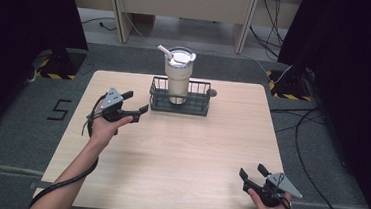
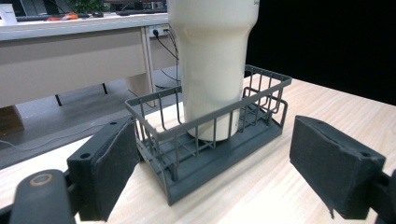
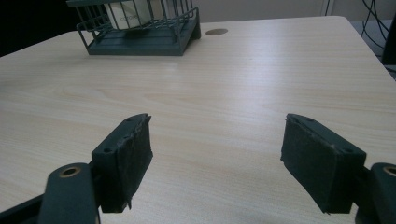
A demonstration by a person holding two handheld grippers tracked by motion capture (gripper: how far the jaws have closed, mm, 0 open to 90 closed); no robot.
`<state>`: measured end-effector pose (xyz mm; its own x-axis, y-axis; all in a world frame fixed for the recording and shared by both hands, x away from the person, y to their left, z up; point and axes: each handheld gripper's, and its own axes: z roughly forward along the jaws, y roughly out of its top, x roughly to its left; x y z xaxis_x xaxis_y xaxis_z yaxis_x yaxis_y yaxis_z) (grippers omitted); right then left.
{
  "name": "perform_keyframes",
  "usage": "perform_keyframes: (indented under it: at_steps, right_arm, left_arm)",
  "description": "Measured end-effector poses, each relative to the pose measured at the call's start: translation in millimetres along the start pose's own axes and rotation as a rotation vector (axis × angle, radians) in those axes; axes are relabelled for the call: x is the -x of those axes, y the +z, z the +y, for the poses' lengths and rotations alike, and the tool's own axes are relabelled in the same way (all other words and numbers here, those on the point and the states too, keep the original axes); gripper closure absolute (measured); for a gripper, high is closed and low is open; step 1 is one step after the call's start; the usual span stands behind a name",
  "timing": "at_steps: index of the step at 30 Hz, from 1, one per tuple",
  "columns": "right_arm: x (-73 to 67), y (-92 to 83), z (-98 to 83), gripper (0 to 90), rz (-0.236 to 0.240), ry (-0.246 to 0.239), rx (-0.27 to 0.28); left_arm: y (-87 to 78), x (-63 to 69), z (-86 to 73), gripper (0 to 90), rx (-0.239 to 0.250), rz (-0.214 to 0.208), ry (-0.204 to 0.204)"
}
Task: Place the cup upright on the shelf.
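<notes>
A cream tumbler stands upright inside a dark wire basket at the far middle of the wooden table. Taking the basket as the landmark, the left gripper hovers just beside its left end, jaws spread wide and holding nothing; in the left gripper view the basket's near corner sits between the pads, apart from both. The right gripper waits well apart from the basket, near the table's front right edge, equally wide open and empty.

The step in hand looks like a reach for the basket or tumbler. To do it well, the left gripper should square up to the end wall and close on the top rail, not a corner, keeping low so the tall tumbler does not tip. A lid and straw seem to top the tumbler, though that detail is small.
</notes>
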<state>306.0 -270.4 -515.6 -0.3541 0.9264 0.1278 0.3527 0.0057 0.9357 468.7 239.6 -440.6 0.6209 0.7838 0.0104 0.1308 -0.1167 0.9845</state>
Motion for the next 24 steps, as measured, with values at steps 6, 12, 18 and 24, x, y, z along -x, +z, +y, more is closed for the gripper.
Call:
perform_keyframes:
  at_steps: [6, 12, 18, 24]
  right_arm:
    - [-0.3, 0.0, 0.0, 24.6, -0.002, -0.002, -0.001]
    - [-0.5, -0.1, 0.0, 24.6, -0.004, -0.004, 0.0]
    - [-0.4, 0.0, 0.0, 24.6, -0.004, -0.004, -0.001]
    - [-0.5, -0.1, 0.0, 24.6, -0.004, -0.006, -0.001]
  left_arm:
    - [-16.5, 1.5, -5.8, 14.5, 0.004, 0.006, -0.004]
    - [-29.5, 2.2, -10.2, 14.6, 0.017, 0.009, 0.004]
    - [-43.5, 2.0, -16.8, 14.5, 0.03, 0.029, 0.034]
    - [-60.5, 6.2, -32.9, 14.6, 0.008, 0.035, 0.004]
